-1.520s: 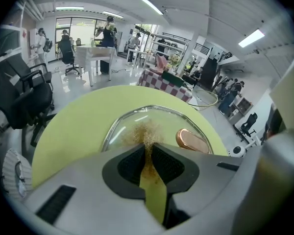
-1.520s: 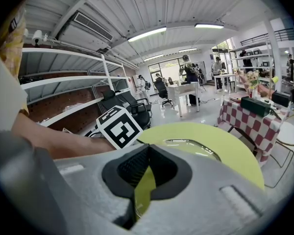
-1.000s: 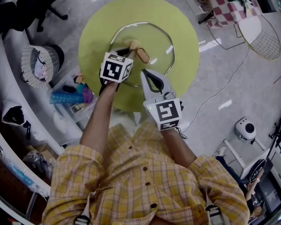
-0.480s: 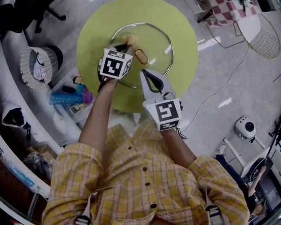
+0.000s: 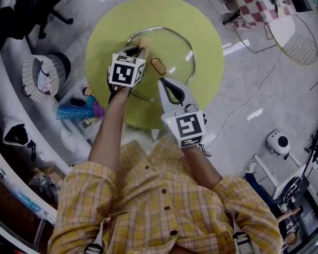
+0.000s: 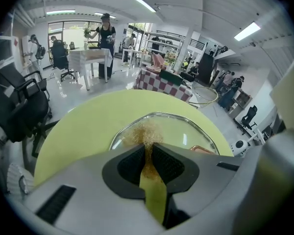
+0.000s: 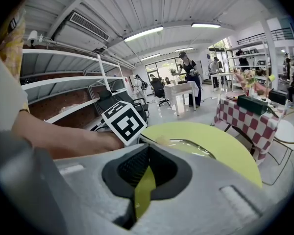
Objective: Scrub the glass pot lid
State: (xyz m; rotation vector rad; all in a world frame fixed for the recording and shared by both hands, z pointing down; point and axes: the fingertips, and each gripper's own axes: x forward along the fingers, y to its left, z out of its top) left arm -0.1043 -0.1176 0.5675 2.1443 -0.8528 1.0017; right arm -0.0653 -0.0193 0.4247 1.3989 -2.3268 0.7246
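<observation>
The glass pot lid [image 5: 175, 46], metal-rimmed with a copper-coloured knob [image 5: 159, 65], lies flat on a round yellow-green table [image 5: 201, 25]. My left gripper [image 5: 139, 47] is shut on a golden wire scrubber [image 5: 142, 41], which is pressed on the lid's far-left part. In the left gripper view the scrubber [image 6: 145, 132] sticks out past the left gripper [image 6: 147, 148] onto the lid [image 6: 186, 130]. My right gripper [image 5: 162, 82] is shut with nothing visible in it. Its tips are over the lid's near part; I cannot tell whether they touch. In the right gripper view the lid [image 7: 193, 147] lies just beyond the right gripper [image 7: 146, 151].
On the floor to the left are a woven basket [image 5: 41, 74] and a clear box of bottles [image 5: 78, 109]. An office chair [image 5: 40, 4] is at the top left. A checkered table [image 5: 254, 4] and a net hoop [image 5: 301, 47] are at the top right. A cable crosses the floor at right.
My left gripper has slid the scrubber leftward and farther away across the lid, from beside the knob toward the far-left rim. The right gripper has stayed put.
</observation>
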